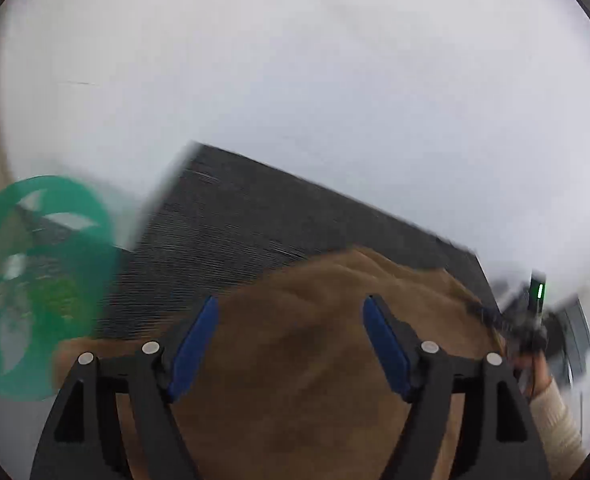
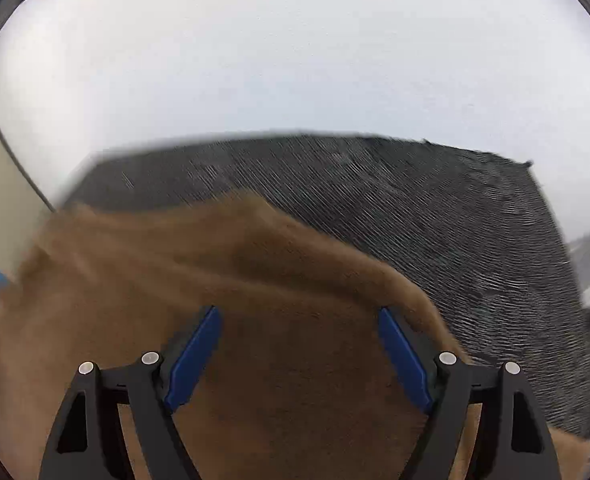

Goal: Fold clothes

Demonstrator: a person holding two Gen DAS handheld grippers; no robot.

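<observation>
A pale wall (image 1: pixel 295 60) stood behind the dark counter (image 1: pixel 231 232), on which the brown garment (image 1: pixel 307 360) lay rumpled near a green patterned thing (image 1: pixel 43 280), while the left hand-held gripper (image 1: pixel 291 312) and the right hand-held gripper (image 2: pixel 299 320) hung over it, fingers apart.

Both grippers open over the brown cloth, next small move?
Probably lower both and pinch an edge: the left gripper and right gripper stand wide open with the fuzzy brown cloth between their fingers, ungrasped, lying rumpled on the dark grey woven mat.
</observation>
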